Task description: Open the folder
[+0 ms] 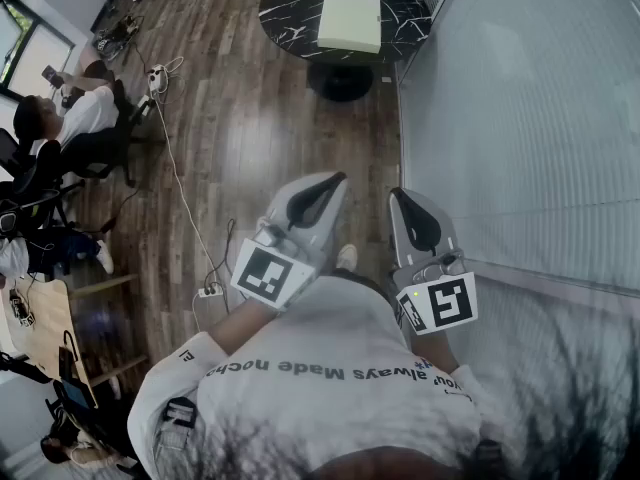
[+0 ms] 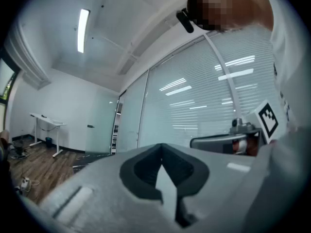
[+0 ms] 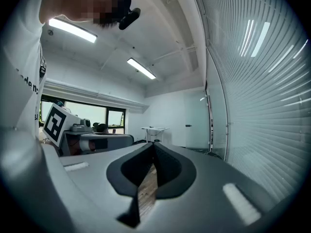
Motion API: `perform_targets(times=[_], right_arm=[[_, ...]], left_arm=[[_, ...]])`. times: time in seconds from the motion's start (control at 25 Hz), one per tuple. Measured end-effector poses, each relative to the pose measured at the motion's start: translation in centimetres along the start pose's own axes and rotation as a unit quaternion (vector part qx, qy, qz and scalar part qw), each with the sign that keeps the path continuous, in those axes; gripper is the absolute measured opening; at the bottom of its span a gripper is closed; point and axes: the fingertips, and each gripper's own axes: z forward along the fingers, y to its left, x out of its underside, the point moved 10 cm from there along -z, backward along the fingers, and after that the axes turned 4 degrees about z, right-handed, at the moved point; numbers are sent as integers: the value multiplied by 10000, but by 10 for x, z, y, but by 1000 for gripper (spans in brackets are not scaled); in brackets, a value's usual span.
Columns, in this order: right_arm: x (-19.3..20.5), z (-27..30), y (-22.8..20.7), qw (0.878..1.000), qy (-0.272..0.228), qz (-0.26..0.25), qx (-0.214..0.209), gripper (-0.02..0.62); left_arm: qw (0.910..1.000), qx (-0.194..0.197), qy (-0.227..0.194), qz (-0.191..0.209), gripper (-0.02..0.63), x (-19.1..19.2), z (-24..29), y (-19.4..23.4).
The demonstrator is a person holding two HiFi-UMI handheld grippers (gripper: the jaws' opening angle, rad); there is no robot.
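Note:
A pale green folder (image 1: 349, 20) lies shut on a round black marble table (image 1: 290, 13) at the far end of the room. Both grippers are held level in front of the person's chest, well short of that table. The left gripper (image 1: 335, 180) has its tips together and holds nothing; in the left gripper view its jaws (image 2: 161, 145) meet with only the glass wall beyond. The right gripper (image 1: 397, 194) is shut and empty too, its tips (image 3: 153, 144) touching over the wooden floor. The folder shows in neither gripper view.
A glass wall with blinds (image 1: 520, 118) runs along the right. Cables and a power strip (image 1: 209, 291) trail over the wooden floor (image 1: 240, 138). People sit at desks on the left (image 1: 70, 118). A white desk (image 2: 46, 123) stands at the far wall.

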Motion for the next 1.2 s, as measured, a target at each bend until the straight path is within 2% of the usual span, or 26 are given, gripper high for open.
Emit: perform_targets(times=[0.36,0.52,0.8,1.0,1.2], right_arm=[[-6,-4,-51,9999,-91,-23,-100,2],[-7,-8,-71,9996,-210,24,-164,2],[-3,-4,-108,9993,-135,138,-334,2],[0,14,-123,9987,-87,235,-448,2],[5,50,-131,9984,-19,226,-515,2]], left_arm=[[10000,-39,18,63,3,2,51,-13],[9999,-142,12,11,3,6,69,-21],[9994,-333,106,-54,3,14,98,-30],[9987,-462,178,-137,3,21,108,-15],[9981,-559,162,-206,3,30,120,17]])
